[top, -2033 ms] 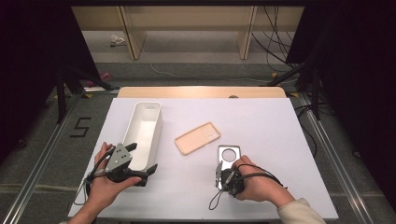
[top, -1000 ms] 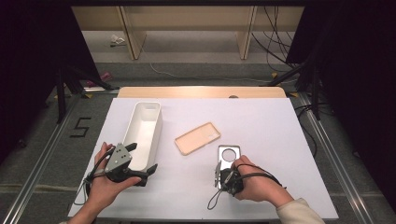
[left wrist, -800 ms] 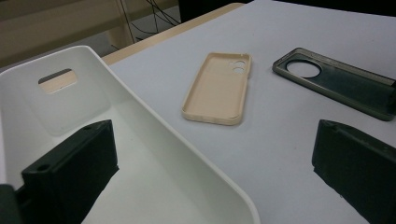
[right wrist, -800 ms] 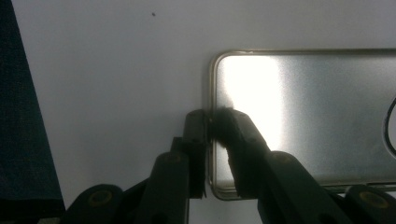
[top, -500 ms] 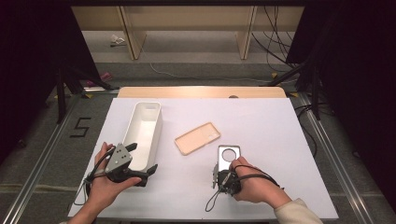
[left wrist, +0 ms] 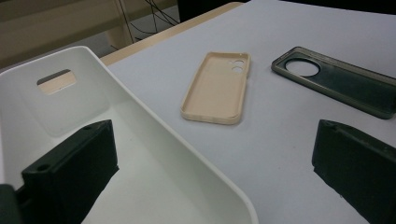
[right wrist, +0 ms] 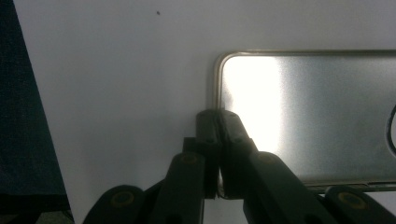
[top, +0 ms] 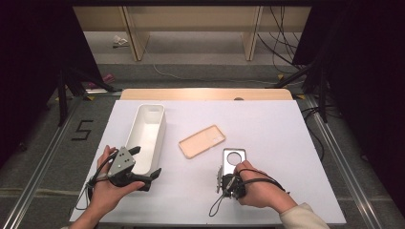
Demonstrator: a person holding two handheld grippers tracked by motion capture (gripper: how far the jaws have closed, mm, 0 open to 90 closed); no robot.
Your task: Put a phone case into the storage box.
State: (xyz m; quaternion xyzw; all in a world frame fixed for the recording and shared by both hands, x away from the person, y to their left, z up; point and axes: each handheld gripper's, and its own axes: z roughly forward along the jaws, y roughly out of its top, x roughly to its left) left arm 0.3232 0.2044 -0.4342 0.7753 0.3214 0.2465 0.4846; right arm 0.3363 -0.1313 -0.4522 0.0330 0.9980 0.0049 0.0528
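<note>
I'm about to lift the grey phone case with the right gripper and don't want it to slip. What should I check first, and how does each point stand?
1. Right gripper has just been closing, pinching the near rim of the grey phone case: ok.
2. Grip centred on the case: not ok, it sits near one corner, so the case may swing.
3. Case already off the table: cannot tell.
4. Beige phone case apart from the grey one: ok.
5. Left gripper open, straddling the side wall of the white bin: ok.
</note>
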